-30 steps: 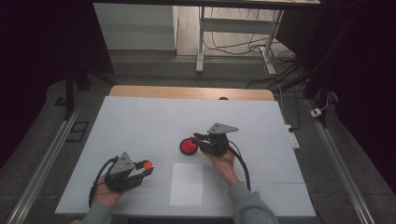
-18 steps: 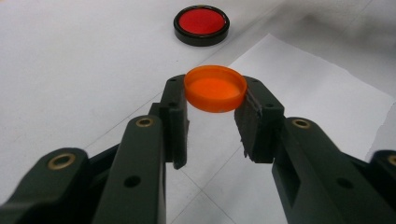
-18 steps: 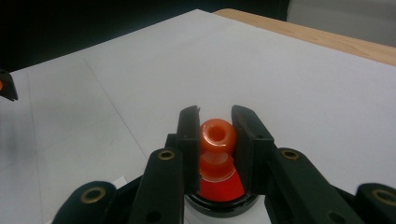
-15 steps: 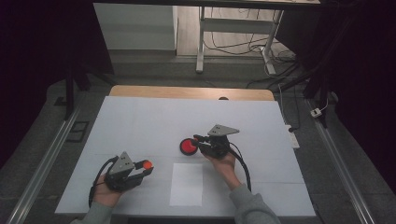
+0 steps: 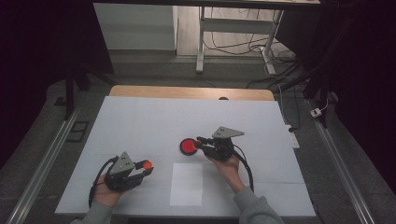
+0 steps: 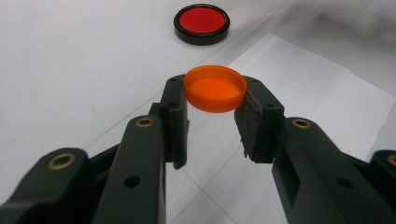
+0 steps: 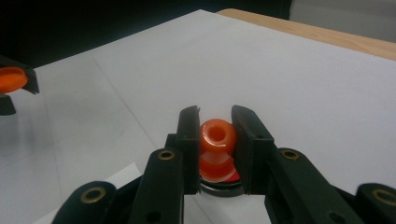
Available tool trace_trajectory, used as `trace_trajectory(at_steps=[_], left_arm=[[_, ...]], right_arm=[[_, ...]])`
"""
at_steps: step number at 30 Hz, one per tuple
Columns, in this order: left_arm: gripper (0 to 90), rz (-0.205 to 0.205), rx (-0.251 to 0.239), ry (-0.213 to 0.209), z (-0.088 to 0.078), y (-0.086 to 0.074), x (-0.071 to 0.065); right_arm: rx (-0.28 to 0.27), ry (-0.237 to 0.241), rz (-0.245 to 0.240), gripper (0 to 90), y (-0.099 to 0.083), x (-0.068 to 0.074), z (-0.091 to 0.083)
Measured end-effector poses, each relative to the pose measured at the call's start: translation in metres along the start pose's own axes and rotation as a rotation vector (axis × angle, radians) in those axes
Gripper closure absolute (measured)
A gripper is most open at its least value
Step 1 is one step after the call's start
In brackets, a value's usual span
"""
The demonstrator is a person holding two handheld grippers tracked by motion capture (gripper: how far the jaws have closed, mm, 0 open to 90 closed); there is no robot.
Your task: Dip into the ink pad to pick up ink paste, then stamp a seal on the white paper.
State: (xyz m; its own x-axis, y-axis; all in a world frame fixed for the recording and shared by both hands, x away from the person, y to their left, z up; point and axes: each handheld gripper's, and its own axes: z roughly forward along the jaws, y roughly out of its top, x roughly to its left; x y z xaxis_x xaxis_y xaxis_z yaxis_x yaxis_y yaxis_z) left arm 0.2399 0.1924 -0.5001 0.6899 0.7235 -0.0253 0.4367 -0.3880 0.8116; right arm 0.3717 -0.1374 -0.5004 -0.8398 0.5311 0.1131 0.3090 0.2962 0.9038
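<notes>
My left gripper (image 6: 212,105) is shut on a shallow orange cap (image 6: 215,87), held by its rim just above the table. In the high view this gripper (image 5: 145,168) and its cap (image 5: 146,164) are at the near left. My right gripper (image 7: 217,128) is shut on a small orange spool-shaped piece (image 7: 217,139) with a round hole on top. Below it lies a red disc with a black rim (image 7: 223,189). Whether the piece touches the disc I cannot tell. In the high view the right gripper (image 5: 200,141) reaches over that disc (image 5: 187,147) at mid-table.
A white paper sheet (image 5: 187,184) lies on the white tabletop (image 5: 140,121) between the two hands, near the front edge. A wooden strip (image 5: 187,92) runs along the far edge. Cables trail from both grippers toward the person.
The right gripper has edged slightly to the right and nearer the person, still shut on the orange piece. The left gripper and its cap have kept still.
</notes>
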Motion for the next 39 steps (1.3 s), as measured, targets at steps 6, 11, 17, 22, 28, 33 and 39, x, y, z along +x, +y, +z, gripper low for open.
trace_trajectory(at_steps=[6, 11, 17, 22, 28, 33, 39], left_arm=[[64.6, -0.001, 0.002, 0.0, 0.001, 0.0, -0.001], [64.6, 0.0, -0.001, 0.001, 0.0, 0.0, 0.0], [64.6, 0.002, -0.003, 0.002, -0.001, 0.001, 0.0], [64.6, 0.001, -0.005, 0.002, -0.001, 0.001, 0.0], [64.6, 0.001, -0.006, 0.002, -0.001, 0.0, 0.0], [64.6, 0.003, -0.006, 0.001, -0.001, 0.001, 0.0], [64.6, 0.001, -0.008, 0.005, -0.002, 0.001, 0.0]], right_arm=[[-0.005, 0.01, -0.001, 72.5, -0.003, 0.003, -0.008], [0.0, 0.015, -0.007, 72.6, -0.005, 0.004, -0.012], [0.003, 0.024, -0.012, 72.6, -0.007, 0.007, -0.016], [-0.001, 0.023, -0.013, 72.6, -0.008, 0.008, -0.018], [-0.001, 0.035, -0.014, 72.5, -0.007, 0.01, -0.021], [-0.002, 0.041, -0.017, 72.6, -0.008, 0.013, -0.022], [-0.004, 0.048, -0.018, 72.5, -0.008, 0.014, -0.025]])
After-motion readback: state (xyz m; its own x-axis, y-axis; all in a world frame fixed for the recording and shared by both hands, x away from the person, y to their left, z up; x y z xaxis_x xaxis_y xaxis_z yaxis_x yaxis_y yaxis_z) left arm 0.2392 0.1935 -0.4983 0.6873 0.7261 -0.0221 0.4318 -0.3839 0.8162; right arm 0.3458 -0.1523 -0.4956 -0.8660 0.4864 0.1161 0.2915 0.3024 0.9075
